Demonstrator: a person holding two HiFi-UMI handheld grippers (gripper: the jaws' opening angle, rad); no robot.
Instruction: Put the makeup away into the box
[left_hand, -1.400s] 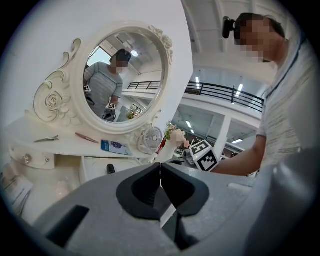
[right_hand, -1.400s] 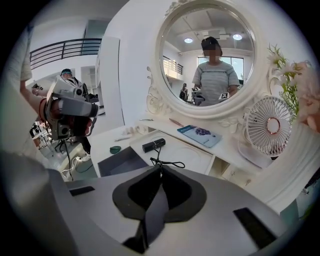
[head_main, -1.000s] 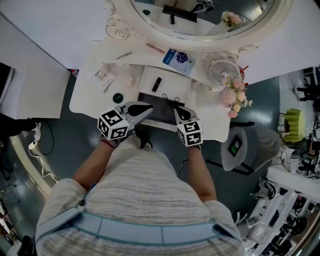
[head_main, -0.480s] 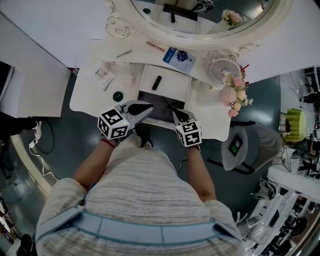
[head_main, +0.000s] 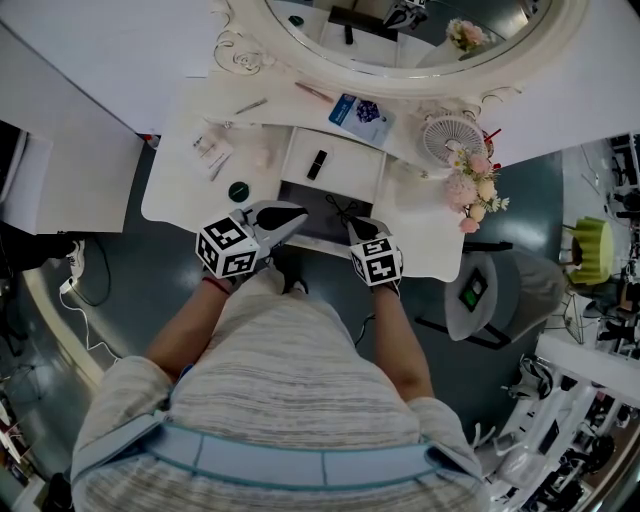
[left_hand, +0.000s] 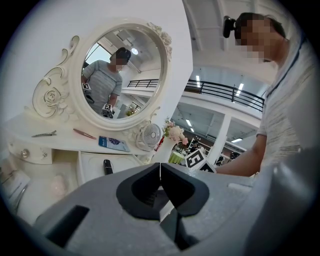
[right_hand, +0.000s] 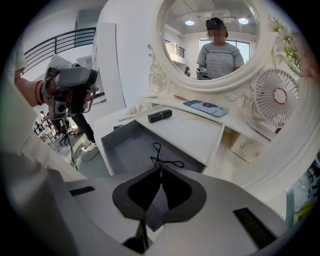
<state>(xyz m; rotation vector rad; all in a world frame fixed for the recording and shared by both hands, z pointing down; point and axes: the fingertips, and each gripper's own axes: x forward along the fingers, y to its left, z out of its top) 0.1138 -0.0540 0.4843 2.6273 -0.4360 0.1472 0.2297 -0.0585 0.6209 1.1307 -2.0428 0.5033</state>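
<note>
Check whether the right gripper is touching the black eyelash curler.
Touching. In the right gripper view, the right gripper pinches the eyelash curler at its end, jaws shut.

**No legible writing anywhere**

The marker cubes (head_main: 228, 250) carry only black-and-white square patterns, with no letters or digits. A blue card (head_main: 360, 112) on the tabletop (head_main: 175, 195) below the mirror shows a dark picture and pale print, too small to read. A small green-lit screen (head_main: 471, 291) at the right is equally unreadable.
</note>
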